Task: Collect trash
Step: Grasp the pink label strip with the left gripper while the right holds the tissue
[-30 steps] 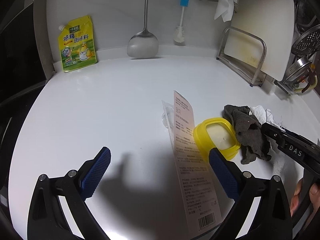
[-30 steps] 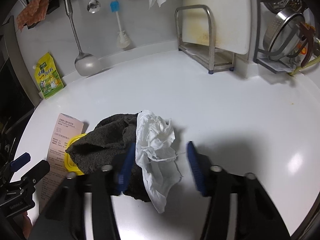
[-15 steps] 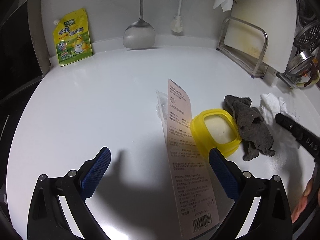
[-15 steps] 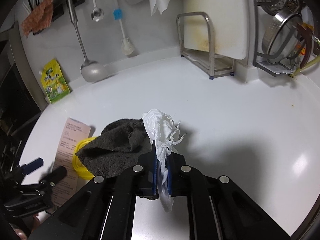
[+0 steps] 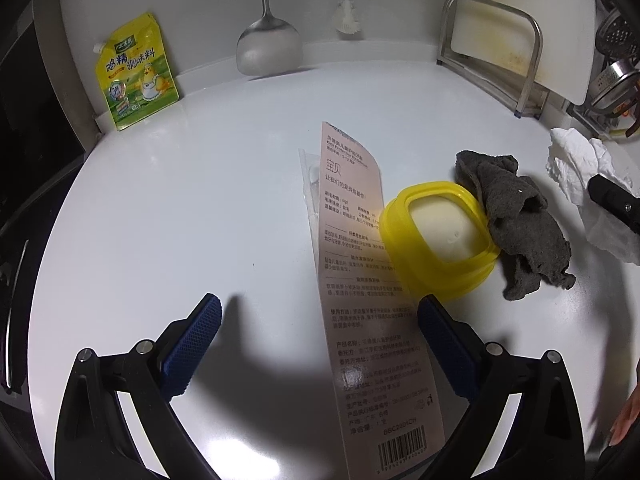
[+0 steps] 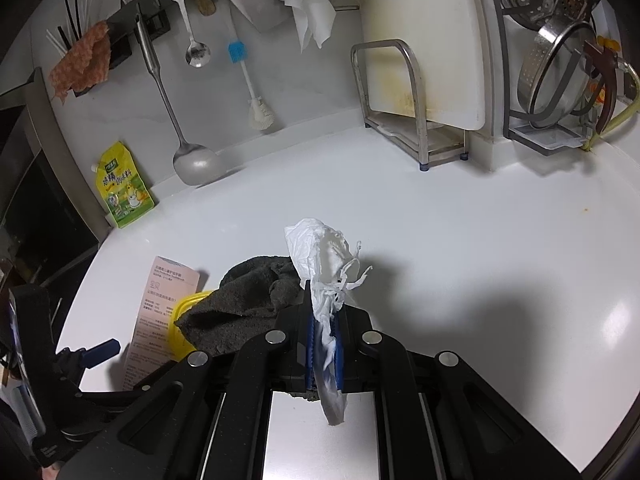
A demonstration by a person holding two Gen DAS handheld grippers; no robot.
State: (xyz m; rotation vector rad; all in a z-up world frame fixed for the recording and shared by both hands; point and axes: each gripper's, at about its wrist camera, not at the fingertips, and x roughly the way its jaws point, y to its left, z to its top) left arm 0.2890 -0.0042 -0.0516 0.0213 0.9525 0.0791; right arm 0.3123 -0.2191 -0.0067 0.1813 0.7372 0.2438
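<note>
My right gripper (image 6: 323, 316) is shut on a crumpled white plastic bag (image 6: 322, 258), which sticks up above the blue pads and hangs out below them. In the left wrist view the same white bag (image 5: 580, 168) shows at the far right with the right gripper's black tip (image 5: 614, 200) on it. My left gripper (image 5: 320, 328) is open above the white counter, its pads on either side of a long pink printed package card (image 5: 360, 272). A yellow plastic lid (image 5: 440, 236) lies right of the card, and a grey rag (image 5: 520, 224) lies against the lid.
A yellow seasoning pouch (image 5: 134, 72) leans at the back left wall. A ladle (image 5: 266, 46) and a brush (image 5: 347, 20) hang at the back. A metal rack with a cutting board (image 5: 520, 40) and strainers (image 6: 560, 72) stands at the back right.
The right gripper closed on the white bag and lifted it slightly off the counter. The left gripper moved down and forward over the pink card, still open.
</note>
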